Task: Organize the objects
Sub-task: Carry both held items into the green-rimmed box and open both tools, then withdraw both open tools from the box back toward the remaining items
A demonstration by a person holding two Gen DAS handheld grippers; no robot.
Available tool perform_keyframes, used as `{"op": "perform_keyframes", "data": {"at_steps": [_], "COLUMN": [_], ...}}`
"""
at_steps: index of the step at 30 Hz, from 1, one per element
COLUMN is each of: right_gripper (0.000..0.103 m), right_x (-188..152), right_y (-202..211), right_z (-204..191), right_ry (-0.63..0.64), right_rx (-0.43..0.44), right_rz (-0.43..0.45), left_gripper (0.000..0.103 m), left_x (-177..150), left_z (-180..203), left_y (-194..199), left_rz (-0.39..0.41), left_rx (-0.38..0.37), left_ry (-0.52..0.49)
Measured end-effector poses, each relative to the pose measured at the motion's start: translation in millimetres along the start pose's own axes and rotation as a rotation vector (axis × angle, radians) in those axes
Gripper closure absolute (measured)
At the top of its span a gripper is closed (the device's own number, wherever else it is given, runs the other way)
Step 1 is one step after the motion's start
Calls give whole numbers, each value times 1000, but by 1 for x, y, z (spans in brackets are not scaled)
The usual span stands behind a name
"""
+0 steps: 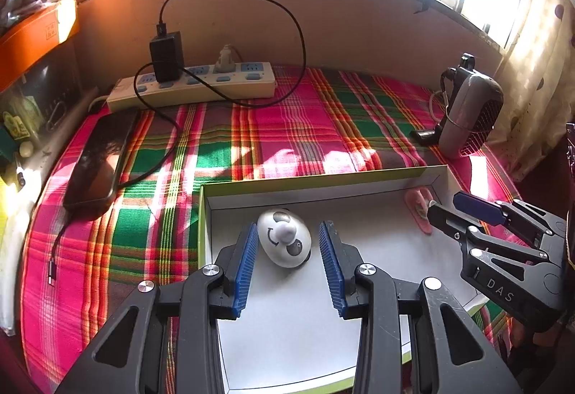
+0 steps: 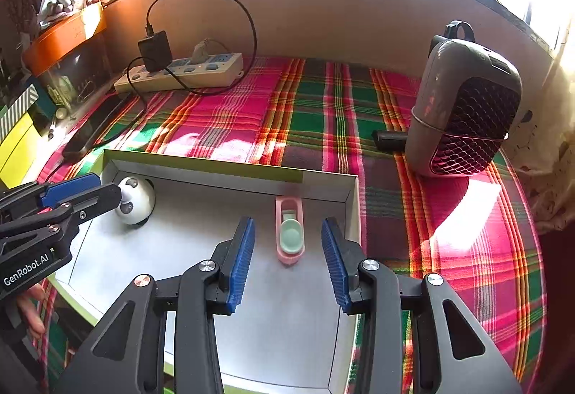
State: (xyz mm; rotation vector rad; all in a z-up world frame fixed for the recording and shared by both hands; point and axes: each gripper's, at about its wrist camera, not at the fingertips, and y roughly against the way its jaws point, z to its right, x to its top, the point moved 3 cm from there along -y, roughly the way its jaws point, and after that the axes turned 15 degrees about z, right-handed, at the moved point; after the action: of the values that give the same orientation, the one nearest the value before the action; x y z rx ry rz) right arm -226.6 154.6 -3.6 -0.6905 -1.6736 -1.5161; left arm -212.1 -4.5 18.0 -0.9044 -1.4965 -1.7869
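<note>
Over the box [image 1: 440, 178], both grippers' fingers spread: left [image 1: 289, 243] flanking panda egg [image 1: 284, 243], right [image 2: 287, 243] flanking pink case [image 2: 289, 236].

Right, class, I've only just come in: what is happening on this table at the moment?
A person is tidying small things into a shallow white box on a plaid cloth, with a gripper in each hand. The left gripper hovers over a white egg-shaped panda toy, jaws open on either side of it. The right gripper does the same over a pink clip-like item. Both items lie in the box; neither is gripped.
</note>
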Motion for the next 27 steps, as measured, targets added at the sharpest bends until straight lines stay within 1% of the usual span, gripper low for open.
{"op": "perform_keyframes", "data": {"at_steps": [8,18,21,25,27], "right_gripper": [63,63,63,63,63], "right_x": [-7,-28,-36,-48,-53], "right_y": [35,76,88,101,106], "right_z": [-5,-3,-2,1,2], "right_ry": [-10,-49,-55,-55,-58], "right_rx": [-6,-7,-11,-20,-18], "right_rz": [38,68,72,70,69], "left_gripper": [69,69,69,69,69], "left_x": [-8,-27,-35,-47,-54], "left_z": [2,1,-3,-9,-13], "left_y": [32,76,88,99,106], "left_rz": [33,84,89,86,91], "left_rx": [13,24,6,20,16], "left_ry": [-11,-7,10,9,15]}}
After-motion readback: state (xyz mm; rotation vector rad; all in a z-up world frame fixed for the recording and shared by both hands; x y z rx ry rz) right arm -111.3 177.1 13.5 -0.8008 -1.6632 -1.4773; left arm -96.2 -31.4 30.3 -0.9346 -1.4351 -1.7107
